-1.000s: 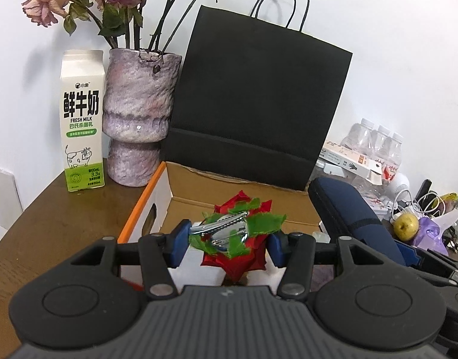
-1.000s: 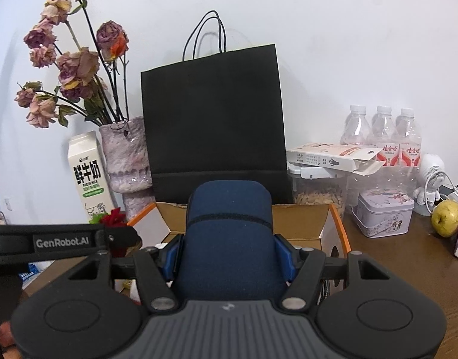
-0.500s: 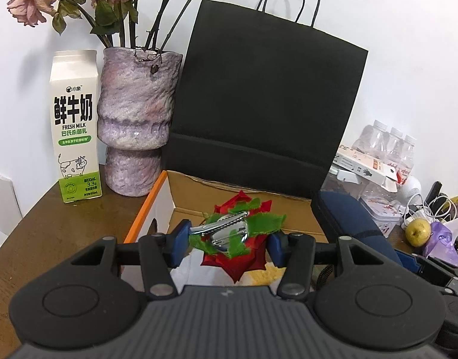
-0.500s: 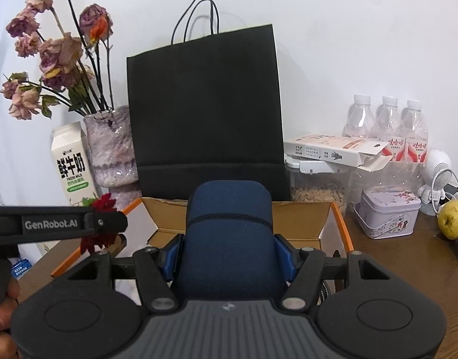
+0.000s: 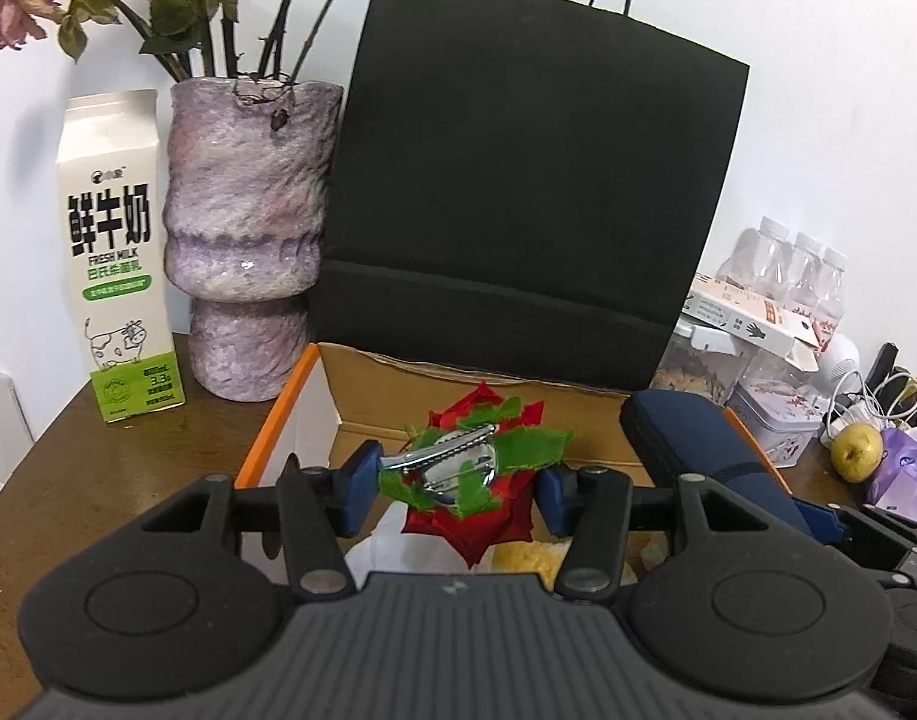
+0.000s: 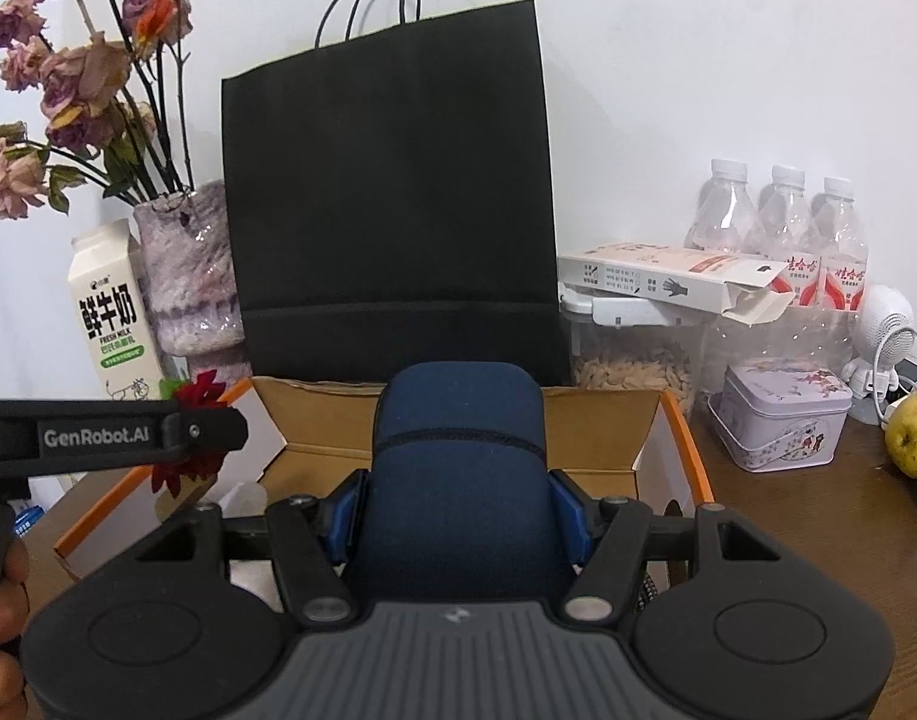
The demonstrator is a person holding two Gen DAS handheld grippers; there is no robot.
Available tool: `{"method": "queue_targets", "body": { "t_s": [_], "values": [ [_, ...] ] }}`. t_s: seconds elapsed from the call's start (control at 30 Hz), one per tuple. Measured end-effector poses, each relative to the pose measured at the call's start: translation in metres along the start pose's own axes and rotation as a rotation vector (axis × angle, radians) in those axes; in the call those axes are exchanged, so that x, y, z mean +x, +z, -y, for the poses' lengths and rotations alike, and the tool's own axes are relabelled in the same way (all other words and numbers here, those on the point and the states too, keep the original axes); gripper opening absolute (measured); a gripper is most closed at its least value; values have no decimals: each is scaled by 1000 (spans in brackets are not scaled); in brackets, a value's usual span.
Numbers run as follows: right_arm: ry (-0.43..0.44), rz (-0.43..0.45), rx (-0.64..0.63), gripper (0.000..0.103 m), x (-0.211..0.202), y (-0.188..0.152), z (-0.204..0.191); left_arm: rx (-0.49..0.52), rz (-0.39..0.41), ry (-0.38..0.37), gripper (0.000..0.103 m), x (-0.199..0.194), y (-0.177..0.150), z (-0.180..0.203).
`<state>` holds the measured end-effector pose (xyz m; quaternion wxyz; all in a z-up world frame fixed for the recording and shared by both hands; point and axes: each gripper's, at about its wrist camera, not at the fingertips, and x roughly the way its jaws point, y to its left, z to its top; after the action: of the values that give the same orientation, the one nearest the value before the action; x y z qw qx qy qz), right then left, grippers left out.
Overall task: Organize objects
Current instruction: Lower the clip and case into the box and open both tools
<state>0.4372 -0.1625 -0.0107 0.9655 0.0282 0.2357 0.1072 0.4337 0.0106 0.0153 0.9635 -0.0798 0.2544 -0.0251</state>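
We hold two grippers over an open cardboard box (image 5: 362, 396) on the brown bench (image 5: 98, 468). Left gripper (image 5: 458, 483) has its jaws clamped on a red fabric flower clip (image 5: 476, 474) with green leaves and a silver metal clasp facing us; it hangs above the box interior, near the box's 9 o'clock side. Right gripper (image 6: 458, 510) has its jaws clamped on a dark blue zip case (image 6: 458, 450), held above the middle of the box; in the left view the case sits at 3 o'clock of the flower clip, just beside it but apart. Inside the box, below the clip, we see something white and something yellow, too hidden to name. Behind the box at 12 o'clock stands a black paper bag (image 6: 392, 192), upright against the wall. At 10 o'clock sit a purple vase (image 5: 248, 228) with dried roses and a milk carton (image 5: 116, 264). At 2 o'clock: three water bottles (image 6: 782, 222), a tin (image 6: 782, 420), a yellow-green fruit (image 6: 911, 435).
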Motion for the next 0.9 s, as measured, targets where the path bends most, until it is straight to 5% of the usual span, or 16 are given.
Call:
{"method": "queue_targets", "body": {
  "t_s": [0.1, 0.3, 0.5, 0.63, 0.9],
  "values": [
    [-3, -7, -3, 62, 3, 0, 0, 6, 3, 0, 58, 2, 0, 0],
    [-11, -5, 5, 65, 4, 0, 2, 11, 12, 0, 83, 0, 0, 1],
    [-20, -5, -12, 89, 3, 1, -2, 13, 19, 4, 103, -1, 1, 2],
    [-30, -15, 3, 102, 5, 0, 0, 13, 15, 7, 103, 0, 1, 2],
    [-33, -13, 12, 103, 2, 0, 0, 7, 13, 8, 103, 0, -1, 1]
  ]
}}
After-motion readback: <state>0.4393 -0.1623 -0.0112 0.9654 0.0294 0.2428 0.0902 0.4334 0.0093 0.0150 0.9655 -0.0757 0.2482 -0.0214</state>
